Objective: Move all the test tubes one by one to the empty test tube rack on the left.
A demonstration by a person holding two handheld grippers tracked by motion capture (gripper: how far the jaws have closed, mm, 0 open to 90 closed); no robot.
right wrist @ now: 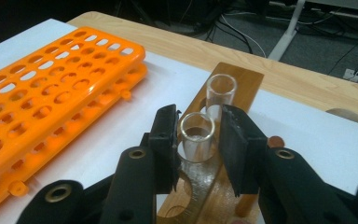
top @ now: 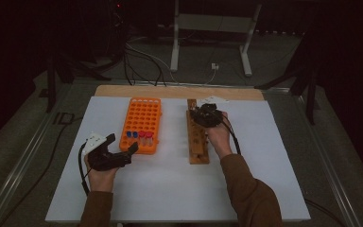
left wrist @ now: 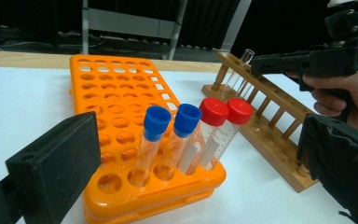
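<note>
A clear open-topped glass tube [right wrist: 196, 140] stands in the wooden rack [top: 197, 142] at the table's middle. My right gripper [right wrist: 198, 123] has its jaws close around the tube's top. The left pad is at the glass and a thin gap shows at the right pad, so it is open. A second clear tube [right wrist: 221, 91] stands just behind. My left gripper [top: 123, 143] is open and level, facing the near end of the orange rack [top: 142, 118]. Two blue-capped tubes [left wrist: 157, 122] and two red-capped tubes [left wrist: 213, 111] stand there in a row.
A white mat [top: 170, 189] covers the table, with a wooden strip [top: 179, 91] along its far edge. Most holes of the orange rack are unfilled. Beyond the table, cables [top: 142, 61] lie on the floor beside a metal stand [top: 212, 23].
</note>
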